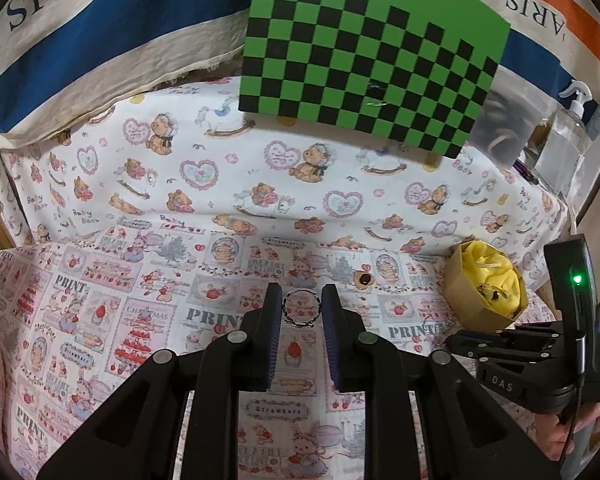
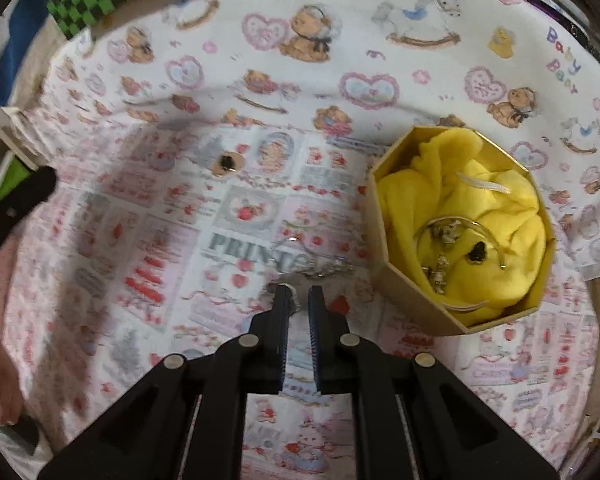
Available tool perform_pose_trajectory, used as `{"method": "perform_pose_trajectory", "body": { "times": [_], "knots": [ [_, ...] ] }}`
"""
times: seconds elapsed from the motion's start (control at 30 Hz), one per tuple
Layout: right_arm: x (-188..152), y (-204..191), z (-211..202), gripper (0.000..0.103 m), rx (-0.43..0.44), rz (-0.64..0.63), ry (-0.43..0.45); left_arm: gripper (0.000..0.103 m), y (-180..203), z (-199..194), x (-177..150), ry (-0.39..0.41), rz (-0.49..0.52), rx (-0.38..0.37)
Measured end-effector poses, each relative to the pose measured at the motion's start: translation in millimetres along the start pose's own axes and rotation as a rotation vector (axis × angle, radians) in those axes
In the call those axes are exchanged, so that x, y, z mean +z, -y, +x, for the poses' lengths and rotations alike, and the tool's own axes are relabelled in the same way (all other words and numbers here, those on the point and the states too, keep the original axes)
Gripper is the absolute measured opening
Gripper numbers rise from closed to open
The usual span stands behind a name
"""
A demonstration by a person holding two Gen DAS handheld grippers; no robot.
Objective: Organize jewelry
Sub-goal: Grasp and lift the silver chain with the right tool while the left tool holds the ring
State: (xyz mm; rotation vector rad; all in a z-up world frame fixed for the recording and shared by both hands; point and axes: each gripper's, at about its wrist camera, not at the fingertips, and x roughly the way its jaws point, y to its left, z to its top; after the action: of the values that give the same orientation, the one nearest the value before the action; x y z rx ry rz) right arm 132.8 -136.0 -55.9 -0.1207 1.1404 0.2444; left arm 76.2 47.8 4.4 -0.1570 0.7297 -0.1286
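An octagonal cardboard box (image 2: 414,296) lined with yellow cloth holds several small jewelry pieces; it also shows in the left wrist view (image 1: 460,296). A silver ring (image 1: 301,307) lies on the printed cloth between the fingertips of my open left gripper (image 1: 301,300), not gripped. A thin silver chain (image 2: 320,268) lies just ahead of my right gripper (image 2: 299,296), whose jaws stand a little apart with nothing clearly held. A small brown-and-black brooch (image 2: 228,163) lies further off; it also shows in the left wrist view (image 1: 365,279).
A green-and-black checkered board (image 1: 364,52) stands at the back. A clear pump bottle (image 1: 566,132) and a plastic container (image 1: 504,120) are at the back right. Striped fabric bags (image 1: 100,40) line the rear. The right gripper's body (image 1: 540,360) sits right of my left one.
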Motion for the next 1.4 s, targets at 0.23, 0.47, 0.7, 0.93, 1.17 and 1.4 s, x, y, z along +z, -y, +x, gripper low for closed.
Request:
{"method": "perform_pose_trajectory", "body": {
  "times": [0.23, 0.47, 0.7, 0.93, 1.17, 1.4],
  "knots": [
    [-0.4, 13.0, -0.4, 0.009, -0.029, 0.023, -0.010, 0.019, -1.5, -0.6, 0.9, 0.000, -0.008, 0.003],
    [-1.4, 31.6, -9.5, 0.009, -0.022, 0.046, 0.004, 0.019, 0.9, -4.7, 1.2, 0.011, -0.002, 0.006],
    [-5.8, 28.0, -15.3, 0.009, 0.057, 0.031, -0.013, 0.019, 2.0, -3.3, 0.7, 0.006, 0.002, 0.010],
    [-5.5, 17.0, -9.0, 0.025, 0.009, 0.018, 0.001, 0.019, 0.2, -1.9, 1.3, 0.001, -0.003, 0.011],
    [-5.1, 23.1, -4.8, 0.017, -0.003, 0.026, -0.012, 0.019, 2.0, -4.8, 1.5, 0.005, 0.004, 0.009],
    [-9.3, 32.8, -8.8, 0.008, 0.001, 0.042, -0.028, 0.019, 2.3, -5.1, 2.0, 0.005, 0.002, 0.009]
  ]
}}
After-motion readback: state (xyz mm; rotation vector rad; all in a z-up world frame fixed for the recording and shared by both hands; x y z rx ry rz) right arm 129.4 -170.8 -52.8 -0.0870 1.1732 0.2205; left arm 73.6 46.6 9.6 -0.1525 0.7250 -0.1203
